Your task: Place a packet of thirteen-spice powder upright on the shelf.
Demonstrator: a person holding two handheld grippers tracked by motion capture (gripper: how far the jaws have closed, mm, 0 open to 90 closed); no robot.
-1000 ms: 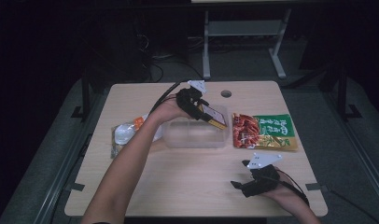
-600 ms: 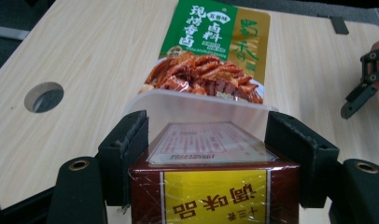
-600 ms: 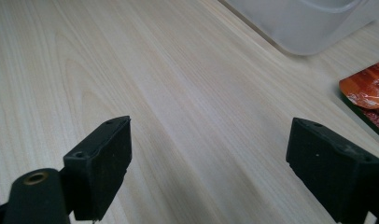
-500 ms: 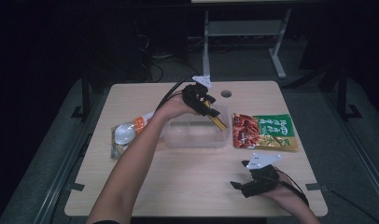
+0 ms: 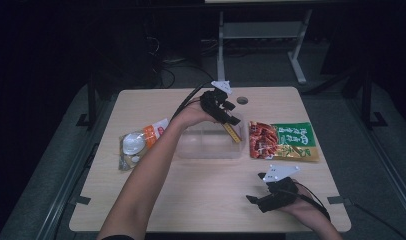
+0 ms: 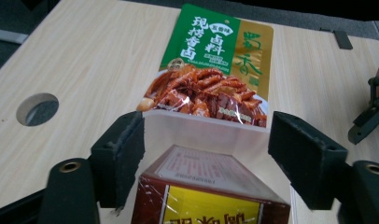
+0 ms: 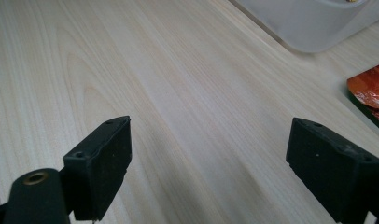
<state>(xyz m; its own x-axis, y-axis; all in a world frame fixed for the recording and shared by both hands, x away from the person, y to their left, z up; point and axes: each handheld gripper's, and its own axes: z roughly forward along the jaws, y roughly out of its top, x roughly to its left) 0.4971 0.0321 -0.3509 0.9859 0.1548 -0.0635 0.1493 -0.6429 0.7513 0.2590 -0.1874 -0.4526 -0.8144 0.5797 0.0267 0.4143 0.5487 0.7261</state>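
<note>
Here the left gripper (image 6: 206,154), just opening, straddles a red-and-yellow box (image 6: 208,196), print seemingly illegible; right gripper (image 7: 208,168) gapes

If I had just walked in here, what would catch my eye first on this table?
Probably the bright green and gold snack pouch with a picture of glazed meat, lying flat right of the clear plastic tub. Next, the left gripper above that tub: its jaws have just been opening, with a red and yellow box tilted between them, seemingly let go. At the near edge, the right gripper waits open over bare wood.
</note>
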